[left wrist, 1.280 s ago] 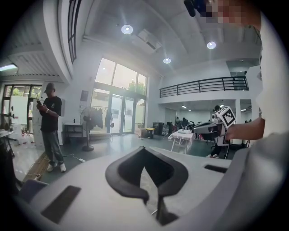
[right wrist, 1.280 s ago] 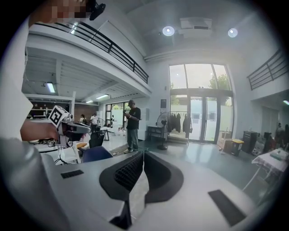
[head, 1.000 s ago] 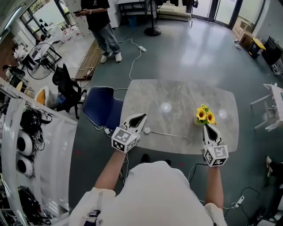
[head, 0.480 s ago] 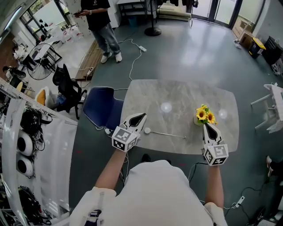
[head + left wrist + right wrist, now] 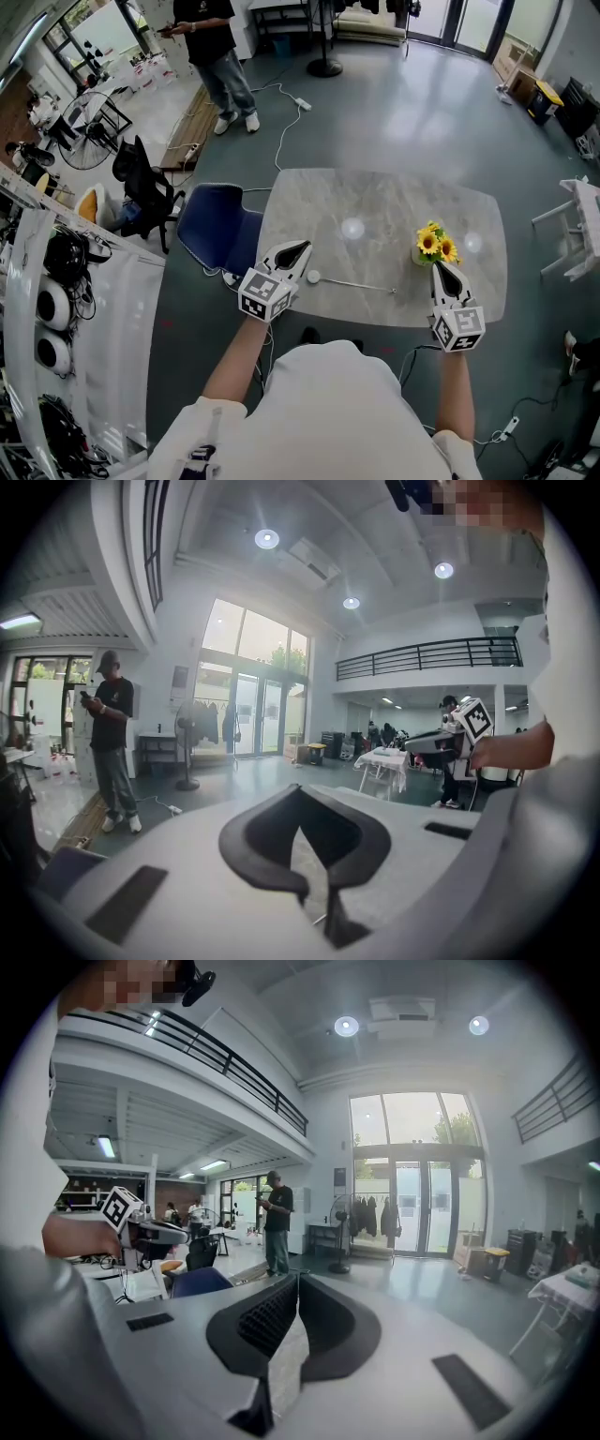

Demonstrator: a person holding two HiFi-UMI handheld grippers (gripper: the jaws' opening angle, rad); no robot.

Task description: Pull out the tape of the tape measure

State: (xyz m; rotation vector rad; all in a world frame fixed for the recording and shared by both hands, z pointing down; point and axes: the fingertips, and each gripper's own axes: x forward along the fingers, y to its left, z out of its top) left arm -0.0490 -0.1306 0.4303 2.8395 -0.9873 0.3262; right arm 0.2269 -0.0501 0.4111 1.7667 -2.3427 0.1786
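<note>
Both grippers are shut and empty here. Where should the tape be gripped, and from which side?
Probably its free end, from the right with the right gripper, which is nearest. The tape lies as a thin strip on the table, running rightward from the round case, so the tip looks easiest to pinch. The left gripper is beside the case and could steady it.

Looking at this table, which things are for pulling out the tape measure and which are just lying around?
For the job:
- tape measure, with its tape lying drawn out on the table
- left gripper, shut, empty
- right gripper, shut, empty

Just around:
- sunflowers on the table
- blue chair
- standing person
- floor fan
</note>
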